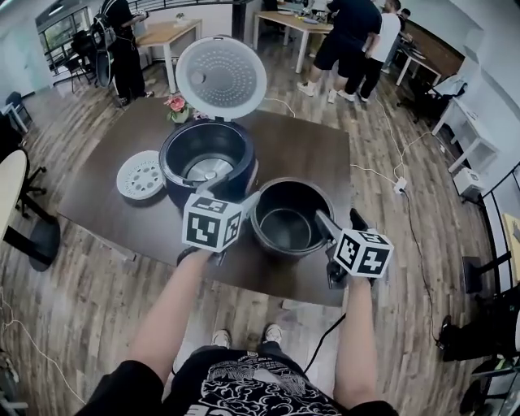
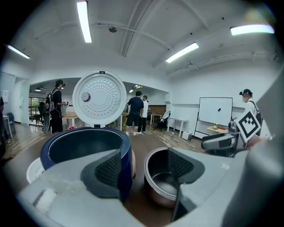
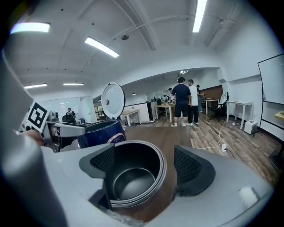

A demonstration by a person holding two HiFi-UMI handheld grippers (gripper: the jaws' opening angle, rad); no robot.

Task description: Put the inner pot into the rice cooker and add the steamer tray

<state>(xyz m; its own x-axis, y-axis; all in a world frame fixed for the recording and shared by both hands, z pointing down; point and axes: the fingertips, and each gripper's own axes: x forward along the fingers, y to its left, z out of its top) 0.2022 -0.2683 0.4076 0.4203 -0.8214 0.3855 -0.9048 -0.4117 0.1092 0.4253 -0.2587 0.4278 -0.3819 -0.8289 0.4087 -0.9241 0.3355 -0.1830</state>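
The dark blue rice cooker (image 1: 207, 158) stands on the brown table (image 1: 106, 207) with its white lid (image 1: 221, 77) raised and its cavity bare. The dark inner pot (image 1: 291, 218) sits on the table just right of it, upright and with nothing in it. A white perforated steamer tray (image 1: 140, 175) lies flat left of the cooker. My left gripper (image 1: 230, 193) is open at the gap between cooker (image 2: 84, 148) and pot (image 2: 162, 177). My right gripper (image 1: 337, 219) is open at the pot's right side, and the pot (image 3: 133, 175) shows between its pads.
A small pink flower arrangement (image 1: 176, 106) stands behind the cooker. The table's near edge (image 1: 244, 284) is close to my body. A white cable (image 1: 382, 175) runs over the wooden floor at right. People stand by desks (image 1: 296, 20) at the back.
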